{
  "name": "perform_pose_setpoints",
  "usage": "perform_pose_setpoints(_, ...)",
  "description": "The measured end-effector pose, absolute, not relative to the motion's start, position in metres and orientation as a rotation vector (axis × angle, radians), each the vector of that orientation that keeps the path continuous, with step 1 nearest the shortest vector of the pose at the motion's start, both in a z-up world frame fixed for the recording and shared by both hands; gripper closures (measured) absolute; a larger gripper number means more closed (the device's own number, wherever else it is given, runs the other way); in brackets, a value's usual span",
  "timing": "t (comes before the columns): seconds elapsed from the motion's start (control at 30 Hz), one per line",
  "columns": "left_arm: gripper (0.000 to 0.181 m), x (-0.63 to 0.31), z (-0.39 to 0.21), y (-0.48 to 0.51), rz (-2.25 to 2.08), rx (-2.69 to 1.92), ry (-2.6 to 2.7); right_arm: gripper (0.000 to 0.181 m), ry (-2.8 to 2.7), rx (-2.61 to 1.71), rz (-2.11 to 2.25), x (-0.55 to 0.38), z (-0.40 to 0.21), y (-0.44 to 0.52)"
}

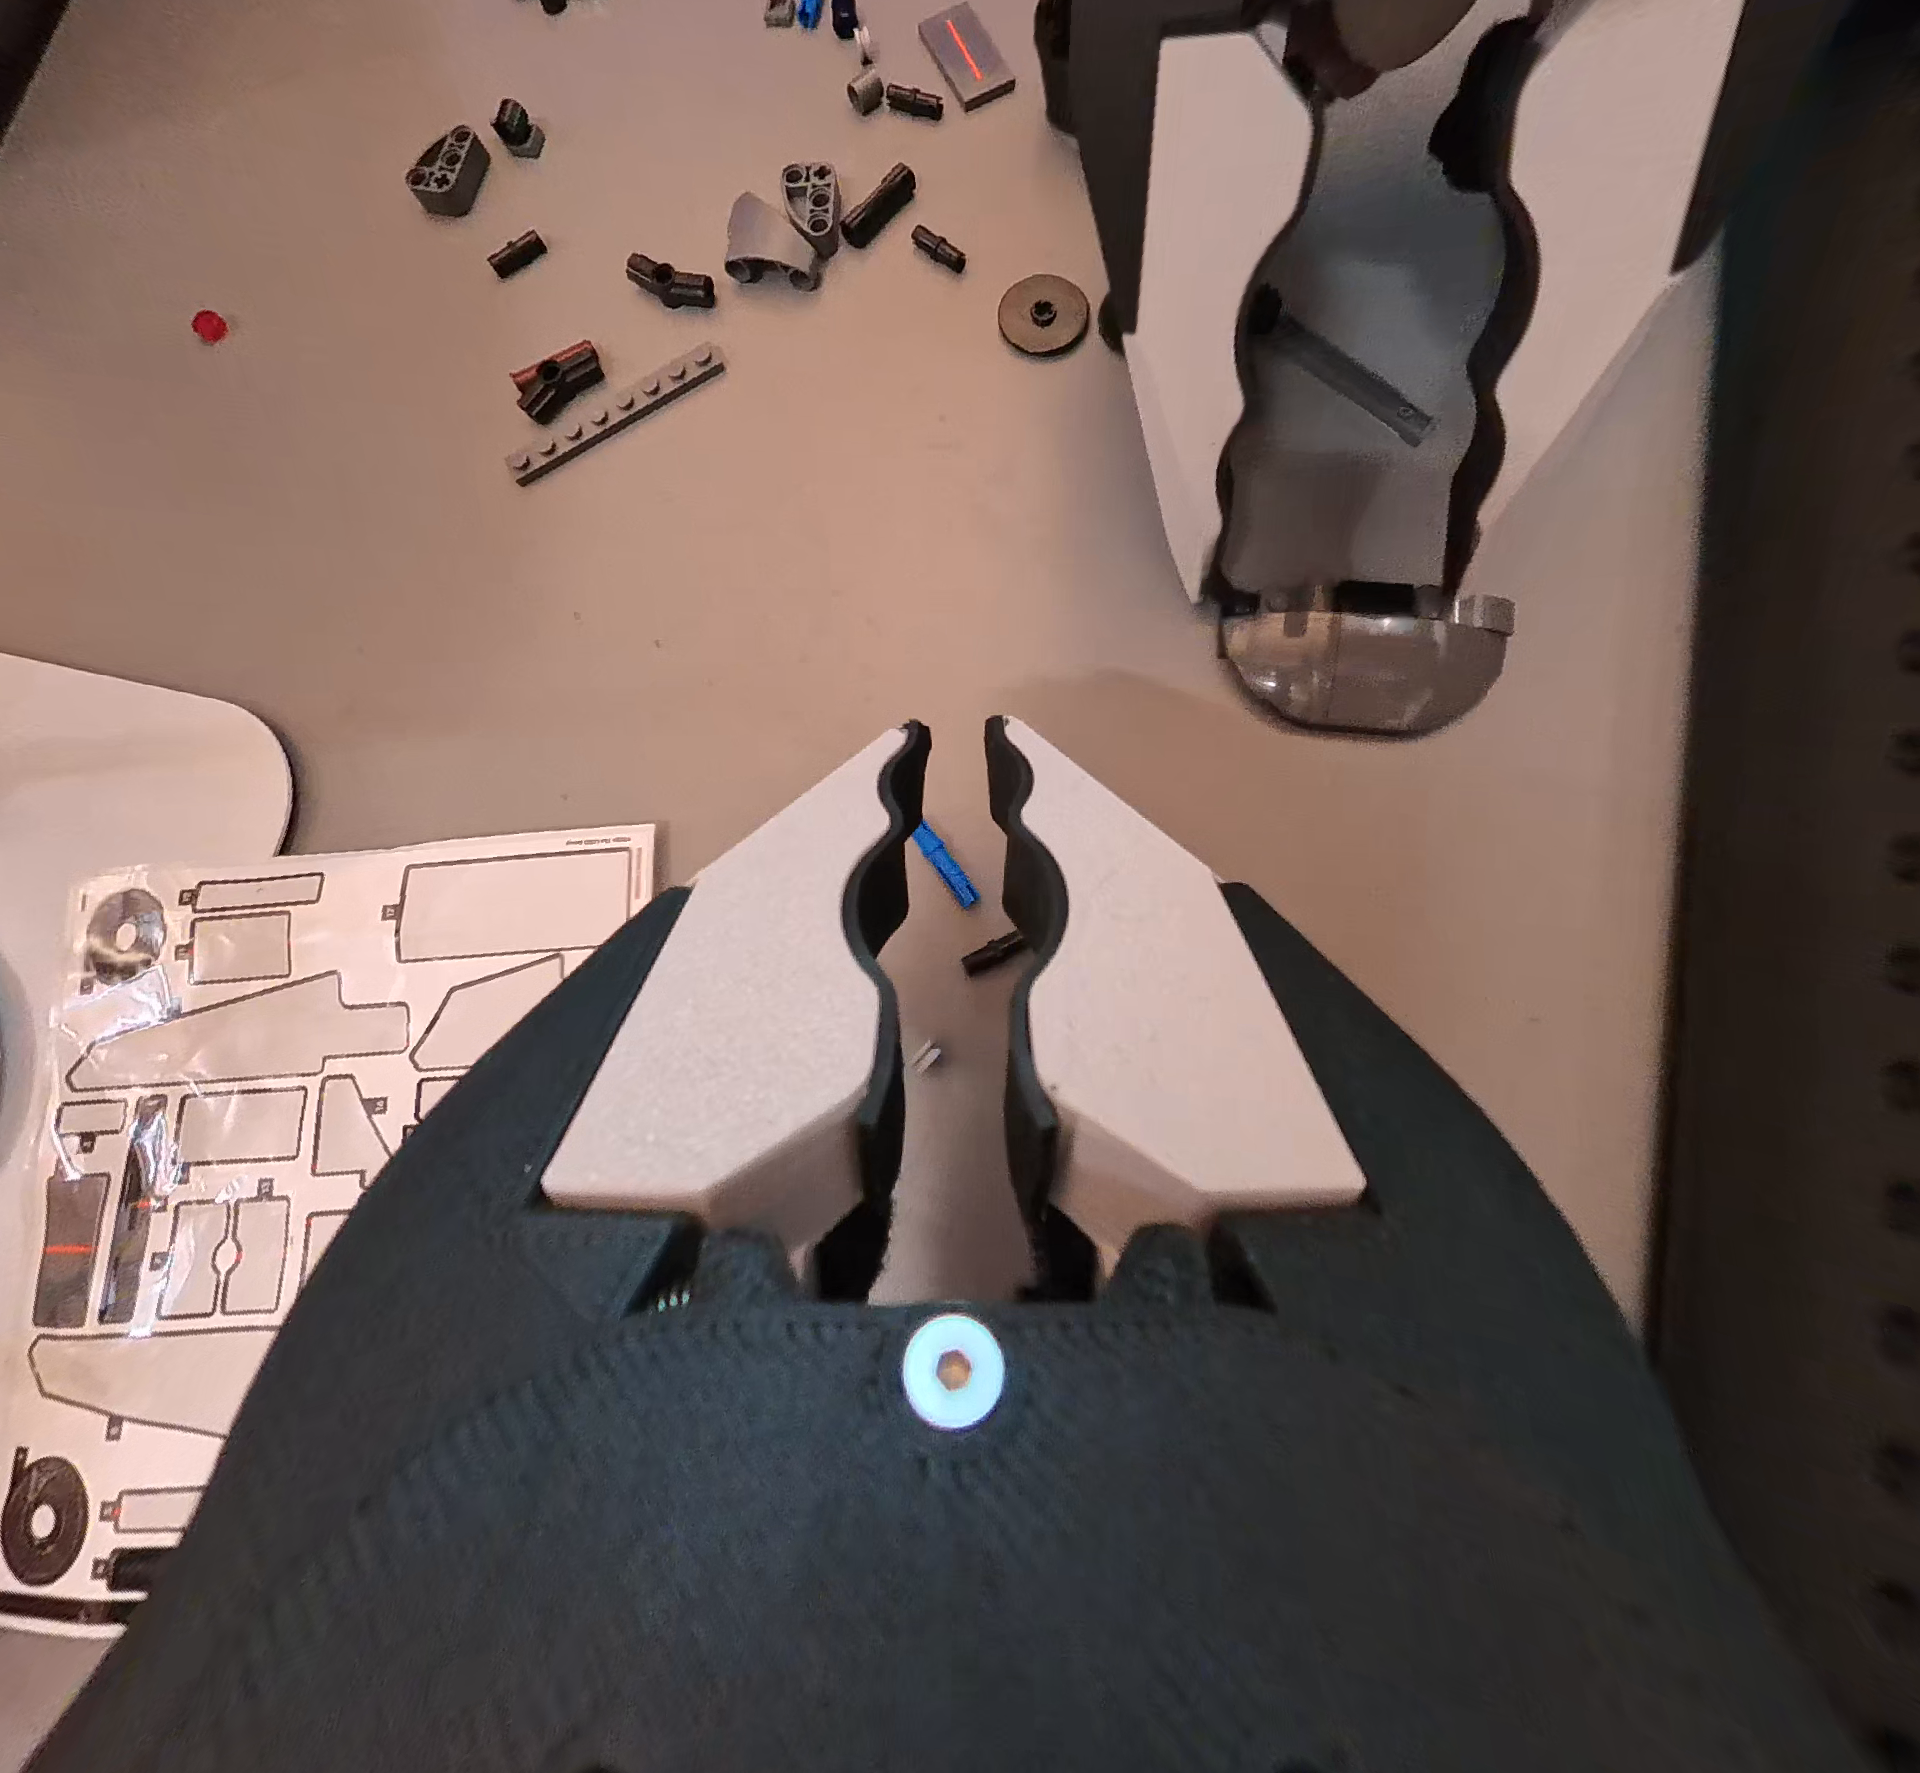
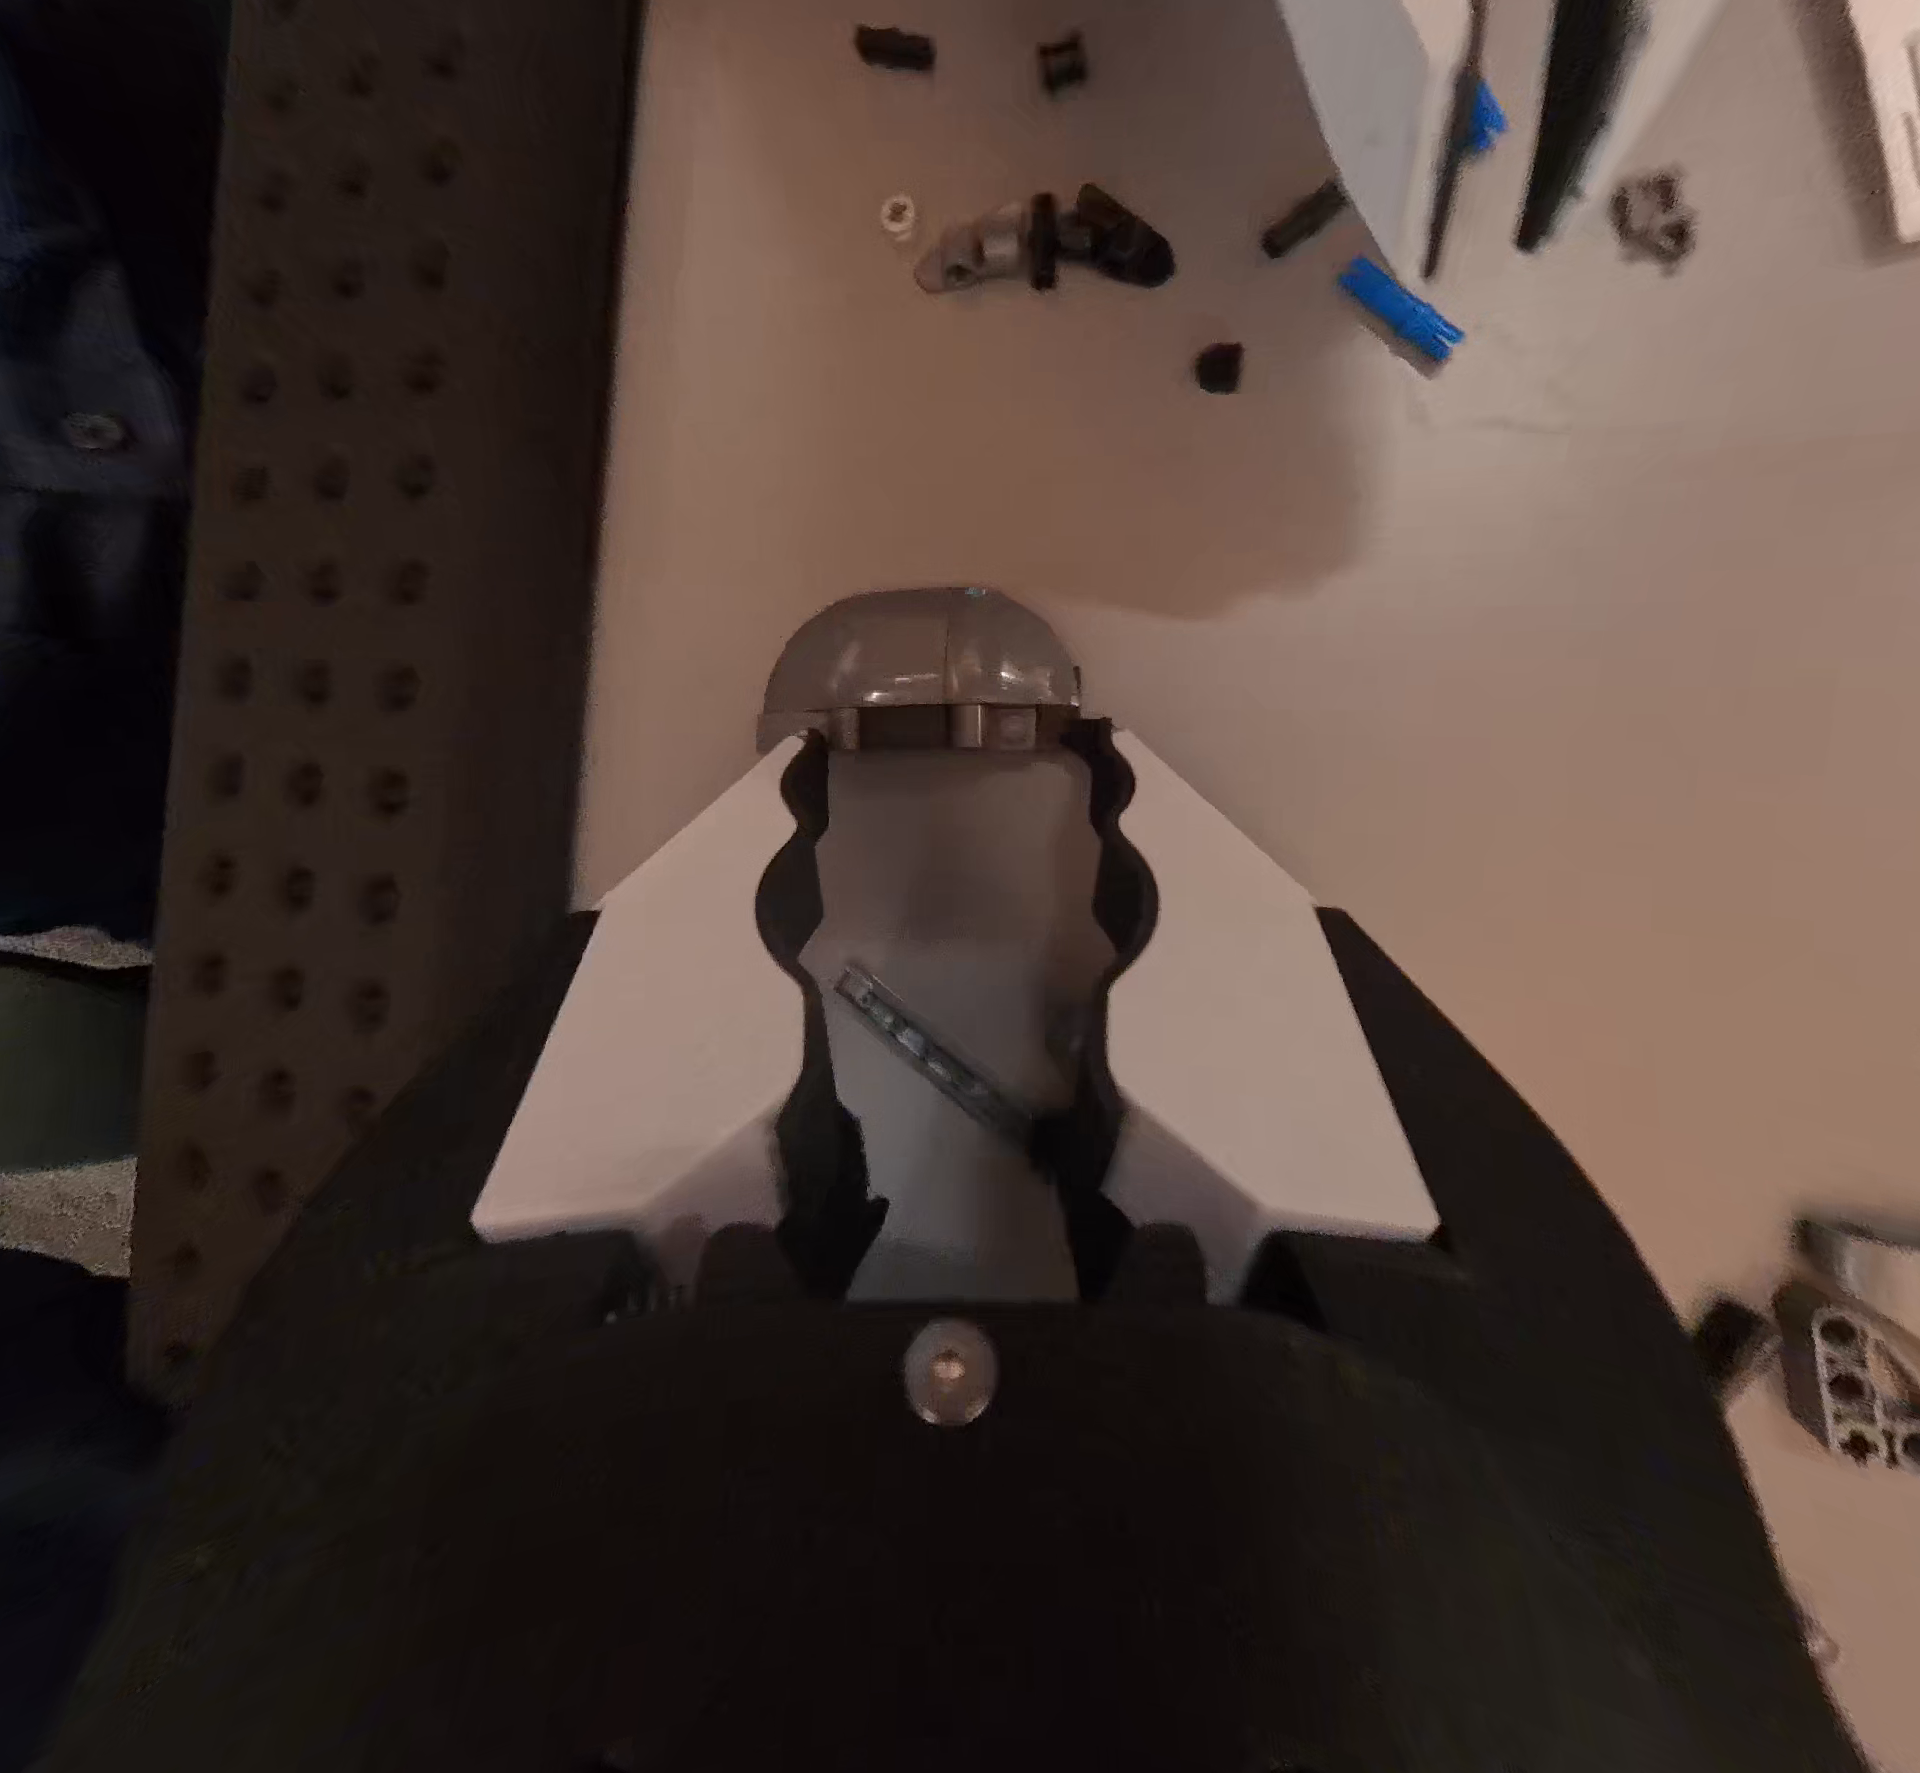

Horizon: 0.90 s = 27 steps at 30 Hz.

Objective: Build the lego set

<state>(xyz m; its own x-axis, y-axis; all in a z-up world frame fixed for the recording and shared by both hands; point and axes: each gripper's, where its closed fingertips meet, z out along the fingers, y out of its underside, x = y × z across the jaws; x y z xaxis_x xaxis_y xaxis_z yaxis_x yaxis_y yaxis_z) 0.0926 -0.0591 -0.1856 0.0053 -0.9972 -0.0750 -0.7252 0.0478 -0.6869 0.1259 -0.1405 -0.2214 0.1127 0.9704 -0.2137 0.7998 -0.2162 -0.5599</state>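
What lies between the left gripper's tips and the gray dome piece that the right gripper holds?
Bare table only, seen in the left wrist view: nothing between the left gripper and the dome piece.

The table [image 1: 727, 580] was seen as smooth and matt. The dome piece [image 2: 914, 663] looked like glossy grey plastic. The sticker sheet [image 1: 260, 1048] was glossy paper under crinkled clear film. The left gripper [image 1: 956, 736] showed ridged matt black plastic.

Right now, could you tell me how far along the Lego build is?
Early. Done: only a small grey dome assembly, gripped at the right gripper tips. The left gripper, slightly open, hovers over a blue pin. Left: many loose pieces and the sticker sheet.
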Motion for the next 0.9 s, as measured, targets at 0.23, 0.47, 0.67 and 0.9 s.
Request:
perform_pose_setpoints(0.23,0.172,0.092,-0.192,-0.06,-0.62,-1.743,1.8,0.142,-1.611,-2.176,0.802,0.115,-0.221,-0.126)
perform_pose_setpoints(0.47,0.169,0.098,-0.194,-0.096,-0.676,-1.615,1.979,0.138,-1.544,-2.128,0.799,0.12,-0.209,-0.117)
perform_pose_setpoints(0.67,0.167,0.095,-0.214,-0.114,-0.621,-1.589,2.128,0.136,-1.531,-2.168,0.792,0.112,-0.216,-0.116)
perform_pose_setpoints(0.9,0.163,0.1,-0.216,-0.12,-0.624,-1.576,2.145,0.133,-1.55,-2.206,0.792,0.105,-0.221,-0.123)
